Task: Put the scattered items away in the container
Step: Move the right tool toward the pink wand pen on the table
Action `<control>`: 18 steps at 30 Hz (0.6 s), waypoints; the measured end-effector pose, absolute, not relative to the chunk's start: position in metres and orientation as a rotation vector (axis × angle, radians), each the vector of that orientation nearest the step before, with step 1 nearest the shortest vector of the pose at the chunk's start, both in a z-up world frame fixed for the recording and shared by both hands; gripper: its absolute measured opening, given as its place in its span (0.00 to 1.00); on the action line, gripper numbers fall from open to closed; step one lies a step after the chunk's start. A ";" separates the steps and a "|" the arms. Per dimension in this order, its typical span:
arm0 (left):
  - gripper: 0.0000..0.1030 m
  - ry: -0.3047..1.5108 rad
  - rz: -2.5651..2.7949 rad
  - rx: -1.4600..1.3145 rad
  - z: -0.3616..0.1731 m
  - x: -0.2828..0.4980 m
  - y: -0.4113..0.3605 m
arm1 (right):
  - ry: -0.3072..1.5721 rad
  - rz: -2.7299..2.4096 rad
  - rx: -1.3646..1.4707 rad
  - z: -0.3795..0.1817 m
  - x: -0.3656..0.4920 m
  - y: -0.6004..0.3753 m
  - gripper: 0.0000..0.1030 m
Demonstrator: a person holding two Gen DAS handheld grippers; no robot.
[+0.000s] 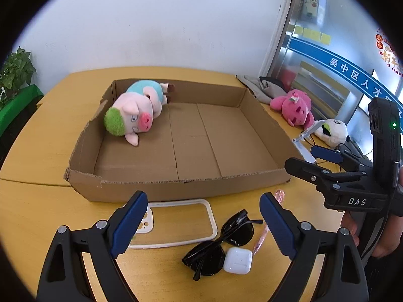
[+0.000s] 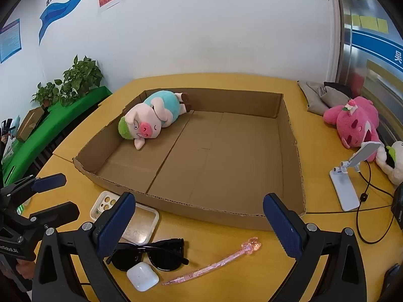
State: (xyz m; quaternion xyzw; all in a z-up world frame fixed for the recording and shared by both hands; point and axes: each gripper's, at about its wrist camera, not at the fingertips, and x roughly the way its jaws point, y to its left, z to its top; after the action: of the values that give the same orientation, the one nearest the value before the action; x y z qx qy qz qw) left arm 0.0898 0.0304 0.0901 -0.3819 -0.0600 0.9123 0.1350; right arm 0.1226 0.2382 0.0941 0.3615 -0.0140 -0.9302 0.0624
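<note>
A shallow cardboard box [image 1: 161, 188] [image 2: 226, 216] lies on the yellow table, with a pig plush [image 1: 136, 110] [image 2: 151, 118] in its far left corner. In front of it lie a clear phone case [image 1: 176, 222] [image 2: 136, 226], black sunglasses [image 1: 221, 241] [image 2: 151, 254], a white earbud case [image 1: 238, 260] [image 2: 142, 275] and a pink pen [image 2: 214, 263] [image 1: 259, 241]. My left gripper [image 1: 204, 224] [image 2: 54, 193] is open above the phone case and sunglasses. My right gripper [image 2: 199, 226] [image 1: 306, 157] is open above the pen and sunglasses, holding nothing.
A pink plush [image 1: 293, 108] [image 2: 352, 123], a white plush [image 1: 332, 129], a white phone stand [image 2: 350, 176] with a black cable, and grey cloth [image 2: 320, 95] lie right of the box. Potted plants [image 2: 75, 80] stand on a green ledge at left.
</note>
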 end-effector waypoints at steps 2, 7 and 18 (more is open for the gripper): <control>0.89 -0.173 2.624 -1.129 0.083 0.091 0.029 | -0.024 -2.786 1.120 0.085 0.124 0.237 1.00; 0.89 -0.172 2.576 -1.199 0.063 0.095 0.024 | -0.004 -2.662 1.228 0.048 0.129 0.238 0.99; 0.89 -0.244 2.423 -1.254 0.034 0.111 0.034 | -0.078 -2.601 1.453 -0.005 0.128 0.263 0.93</control>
State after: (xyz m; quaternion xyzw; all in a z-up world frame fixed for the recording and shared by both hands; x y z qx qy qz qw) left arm 0.1113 0.0340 0.0340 -0.4487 -0.0874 0.8667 0.1998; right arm 0.1280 0.2629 -0.0054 0.4859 -0.0262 -0.8699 0.0805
